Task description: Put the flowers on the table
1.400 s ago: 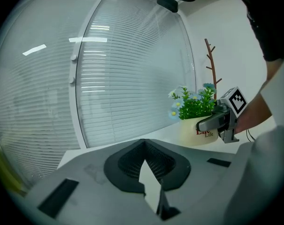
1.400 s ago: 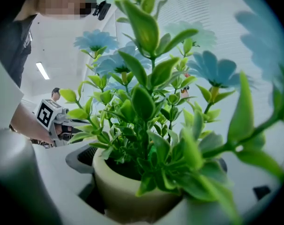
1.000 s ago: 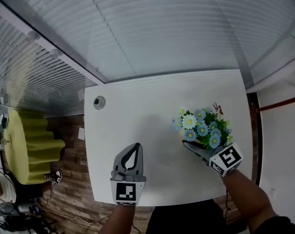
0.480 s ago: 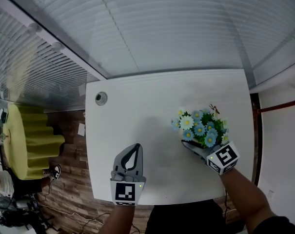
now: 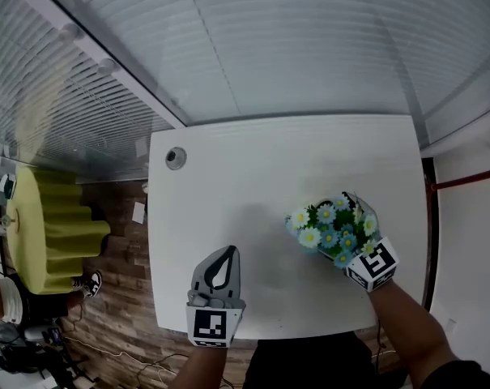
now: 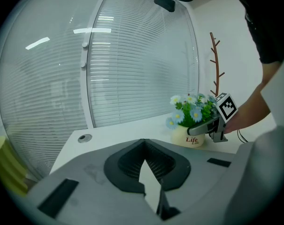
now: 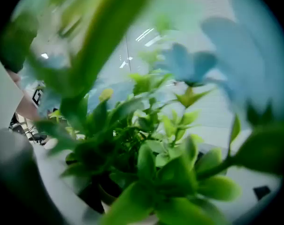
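My right gripper point(image 6: 201, 126) is clamped on the rim of the flower pot point(image 6: 188, 138); the flowers point(image 5: 332, 228) stand over the right near part of the table point(image 5: 245, 177), with the pot's base on the top or just off it — I cannot tell which; my left gripper point(image 5: 226, 256) is closed on nothing, 1 idle tool well apart. Letting go before the base sits flat could tip it; leaves point(image 7: 146, 163) fill my right gripper view — I might misjudge the near edge.

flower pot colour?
Cream pot with red lettering; clearest in the left gripper view.

Window blinds point(image 5: 293, 47), yellow seat point(image 5: 54, 233)
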Demonstrator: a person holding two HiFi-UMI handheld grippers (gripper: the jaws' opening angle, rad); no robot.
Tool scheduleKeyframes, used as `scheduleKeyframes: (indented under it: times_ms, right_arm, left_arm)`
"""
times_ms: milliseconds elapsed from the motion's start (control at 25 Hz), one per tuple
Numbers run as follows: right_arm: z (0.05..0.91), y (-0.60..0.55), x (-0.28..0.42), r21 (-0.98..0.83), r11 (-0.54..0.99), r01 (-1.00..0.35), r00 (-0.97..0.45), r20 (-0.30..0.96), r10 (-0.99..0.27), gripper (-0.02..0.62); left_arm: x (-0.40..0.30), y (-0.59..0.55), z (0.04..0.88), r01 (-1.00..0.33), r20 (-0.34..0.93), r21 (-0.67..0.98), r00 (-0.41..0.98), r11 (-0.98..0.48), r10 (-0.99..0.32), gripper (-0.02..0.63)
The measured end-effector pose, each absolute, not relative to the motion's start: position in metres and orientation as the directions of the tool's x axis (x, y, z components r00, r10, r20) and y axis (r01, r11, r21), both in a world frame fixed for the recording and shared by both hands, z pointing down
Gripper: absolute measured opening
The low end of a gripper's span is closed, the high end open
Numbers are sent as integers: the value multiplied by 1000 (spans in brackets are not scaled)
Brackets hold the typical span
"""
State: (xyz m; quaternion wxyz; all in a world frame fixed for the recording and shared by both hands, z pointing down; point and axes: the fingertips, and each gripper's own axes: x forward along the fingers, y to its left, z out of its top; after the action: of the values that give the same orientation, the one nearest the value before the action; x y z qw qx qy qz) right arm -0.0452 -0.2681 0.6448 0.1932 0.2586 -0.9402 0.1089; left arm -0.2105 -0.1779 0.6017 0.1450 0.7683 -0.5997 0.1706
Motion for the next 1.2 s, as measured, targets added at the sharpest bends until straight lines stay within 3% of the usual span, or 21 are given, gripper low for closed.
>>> scheduleKeyframes:
  times_ms: [520,1200]
  right_arm:
    - [633,-240,-37,-74,835,-545,-780,409,-473,541]
    - [552,-213,-4,-23,813,-581,-768,347,-539,541]
  left_arm:
    - [-218,-148,575,-967,405,-19,227,-256,-886,0]
    - [-195,-130,536,-961,393,-31,242,-276,-887,0]
